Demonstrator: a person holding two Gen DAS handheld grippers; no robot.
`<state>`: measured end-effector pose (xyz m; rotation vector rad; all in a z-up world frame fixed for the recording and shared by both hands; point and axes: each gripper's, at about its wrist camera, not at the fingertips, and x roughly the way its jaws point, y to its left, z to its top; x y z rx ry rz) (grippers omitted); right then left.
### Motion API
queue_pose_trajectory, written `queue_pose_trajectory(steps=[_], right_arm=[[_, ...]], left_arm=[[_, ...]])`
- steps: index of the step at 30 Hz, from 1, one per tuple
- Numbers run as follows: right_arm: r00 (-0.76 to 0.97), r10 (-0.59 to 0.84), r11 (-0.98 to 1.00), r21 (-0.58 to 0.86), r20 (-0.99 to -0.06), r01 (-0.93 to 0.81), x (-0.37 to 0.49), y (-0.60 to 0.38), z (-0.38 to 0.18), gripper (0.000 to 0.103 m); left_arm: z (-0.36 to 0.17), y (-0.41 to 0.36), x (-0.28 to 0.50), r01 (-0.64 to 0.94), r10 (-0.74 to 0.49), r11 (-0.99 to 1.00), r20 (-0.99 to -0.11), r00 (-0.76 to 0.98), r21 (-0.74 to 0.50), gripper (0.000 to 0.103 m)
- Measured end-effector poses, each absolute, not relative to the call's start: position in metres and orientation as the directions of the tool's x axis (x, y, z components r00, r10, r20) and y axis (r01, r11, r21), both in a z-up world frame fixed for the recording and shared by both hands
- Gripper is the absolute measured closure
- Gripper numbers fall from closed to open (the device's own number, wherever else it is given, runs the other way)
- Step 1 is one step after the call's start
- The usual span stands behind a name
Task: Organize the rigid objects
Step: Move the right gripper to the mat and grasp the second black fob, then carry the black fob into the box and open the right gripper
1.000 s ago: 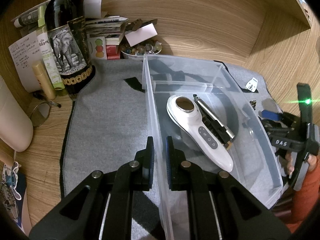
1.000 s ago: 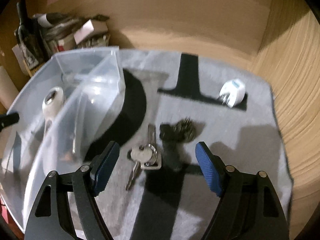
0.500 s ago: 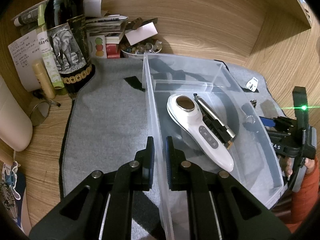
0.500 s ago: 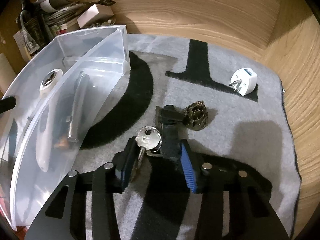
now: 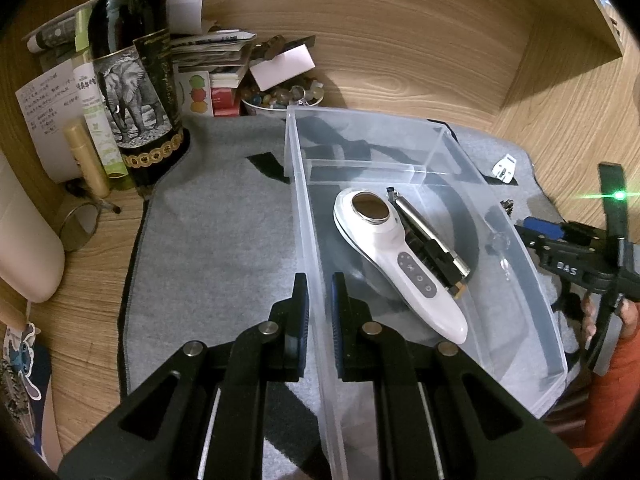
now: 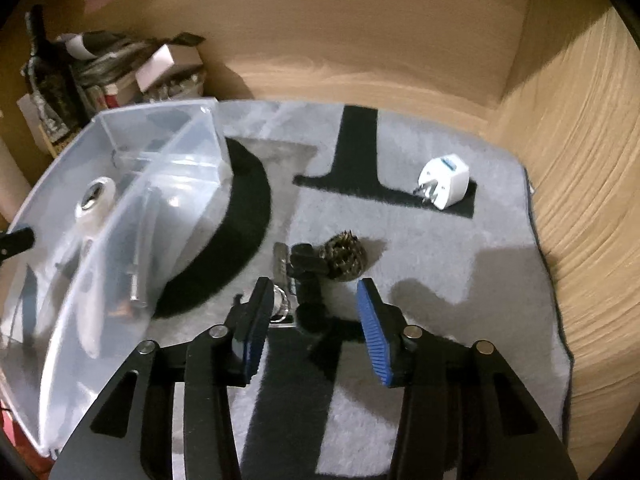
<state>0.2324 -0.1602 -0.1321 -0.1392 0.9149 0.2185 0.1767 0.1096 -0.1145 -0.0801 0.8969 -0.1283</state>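
Note:
My left gripper [image 5: 320, 304] is shut on the left wall of the clear plastic bin [image 5: 440, 136]. In the bin lie a white handheld device [image 5: 400, 264] and a black and silver tool [image 5: 428, 240]. On the grey mat right of the bin [image 6: 160, 120], my right gripper [image 6: 312, 320] stands around a key bunch [image 6: 280, 300] with a black fob [image 6: 306, 276]. Its jaws are closing. The left pad is at the keys, while a gap shows before the right pad. A spiky brown ball [image 6: 344, 256] lies just beyond, and a white plug adapter [image 6: 444, 180] farther back.
A dark bottle with an elephant label [image 5: 128, 80], stacked papers and a bowl of stones [image 5: 280, 98] crowd the back left corner. A round mirror [image 5: 78, 224] lies left of the grey mat [image 5: 220, 220]. Wooden walls close in behind and to the right.
The right jaws narrowed from wide apart to standing close around the key bunch. The right gripper shifted slightly over the keys. The left gripper kept still on the bin wall.

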Motion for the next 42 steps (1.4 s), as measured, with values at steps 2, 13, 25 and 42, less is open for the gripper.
queue_pose_trajectory(steps=[2, 13, 25, 42], right_arm=[[0.57, 0.128, 0.97, -0.017, -0.812, -0.243, 0.239, -0.16, -0.139, 0.072], [0.573, 0.167, 0.966, 0.018, -0.802, -0.256, 0.249, -0.153, -0.138, 0.08], [0.677, 0.193, 0.961, -0.003, -0.71, -0.276, 0.223, -0.15, -0.09, 0.08], [0.7, 0.341, 0.887, -0.032, -0.628, -0.461, 0.207, -0.079, -0.055, 0.08]], left_arm=[[-0.114, 0.11, 0.177, 0.075, -0.143, 0.99, -0.774, 0.617, -0.123, 0.093], [-0.114, 0.109, 0.177, 0.075, -0.142, 0.99, -0.773, 0.618, -0.122, 0.092], [-0.113, 0.109, 0.177, 0.078, -0.146, 0.989, -0.77, 0.622, -0.124, 0.093], [-0.11, 0.108, 0.174, 0.082, -0.15, 0.988, -0.763, 0.628, -0.127, 0.093]])
